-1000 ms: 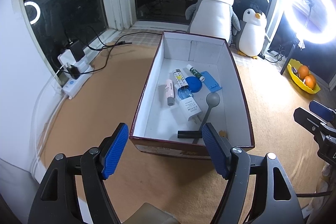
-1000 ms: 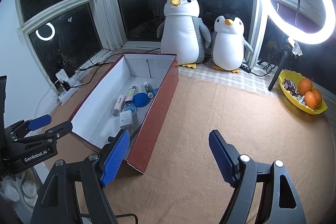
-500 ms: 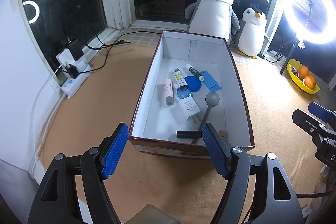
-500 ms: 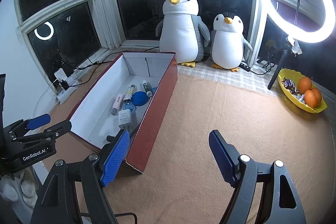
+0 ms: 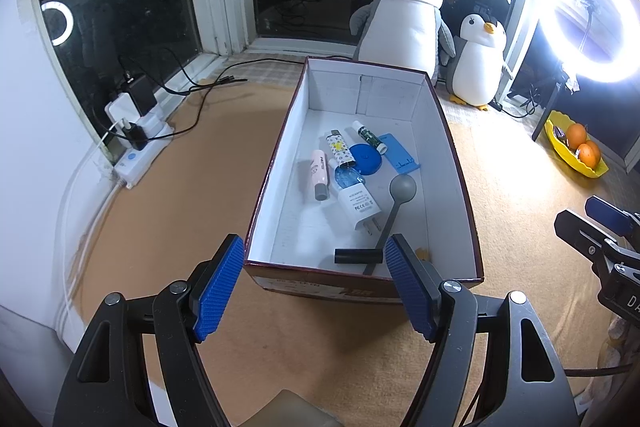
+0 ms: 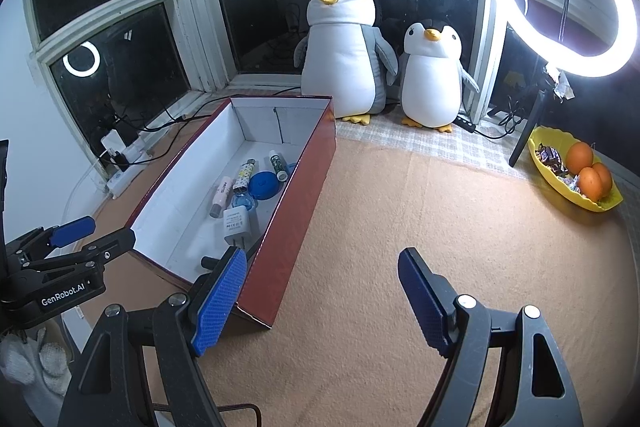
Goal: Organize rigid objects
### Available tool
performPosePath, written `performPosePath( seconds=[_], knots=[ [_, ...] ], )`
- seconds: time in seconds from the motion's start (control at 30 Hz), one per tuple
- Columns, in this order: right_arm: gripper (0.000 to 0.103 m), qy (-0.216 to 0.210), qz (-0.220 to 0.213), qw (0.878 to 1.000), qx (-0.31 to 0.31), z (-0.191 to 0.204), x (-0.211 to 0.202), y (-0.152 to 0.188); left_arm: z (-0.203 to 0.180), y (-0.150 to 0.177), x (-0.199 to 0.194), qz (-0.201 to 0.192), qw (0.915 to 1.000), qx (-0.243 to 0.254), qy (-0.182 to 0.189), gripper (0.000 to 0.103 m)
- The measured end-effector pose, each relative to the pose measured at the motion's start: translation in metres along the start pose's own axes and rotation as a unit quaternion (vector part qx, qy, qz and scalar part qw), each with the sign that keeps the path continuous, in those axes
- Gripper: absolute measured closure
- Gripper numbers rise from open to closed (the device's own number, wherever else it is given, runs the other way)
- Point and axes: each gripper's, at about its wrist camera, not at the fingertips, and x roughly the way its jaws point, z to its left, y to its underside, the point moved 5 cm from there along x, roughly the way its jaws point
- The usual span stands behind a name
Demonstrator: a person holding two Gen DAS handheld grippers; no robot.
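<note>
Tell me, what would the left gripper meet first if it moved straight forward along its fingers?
Probably the near end wall of the box. The left gripper is open, and that wall lies directly between its fingers; depth is unclear, so it might pass over the rim instead.

The left gripper (image 5: 316, 285) hangs with blue-padded jaws spread wide, empty. The right gripper (image 6: 322, 303), at its three o'clock, gapes equally wide, holding nothing.

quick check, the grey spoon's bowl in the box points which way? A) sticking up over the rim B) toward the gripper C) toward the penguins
C: the grey spoon lies flat in the box, bowl at the penguin end, handle running back toward the near wall.
</note>
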Motion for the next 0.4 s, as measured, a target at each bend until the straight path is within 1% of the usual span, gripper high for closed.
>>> performPosePath(
  seconds=[0.07, 0.13, 0.4],
  knots=[
    [0.028, 0.0, 0.001, 1.0, 0.001, 0.0005, 0.0004, 0.0007, 0.0001, -0.0002, 0.0, 0.0, 1.0, 0.0, 0.0, 0.029],
    [0.028, 0.0, 0.001, 1.0, 0.001, 0.0007, 0.0006, 0.001, -0.0007, -0.0001, 0.0, -0.001, 1.0, 0.0, 0.0, 0.026],
    [0.028, 0.0, 0.001, 1.0, 0.002, 0.0008, 0.001, 0.0016, -0.0013, -0.0015, -0.0002, -0.002, 1.0, 0.001, -0.001, 0.026]
  ],
)
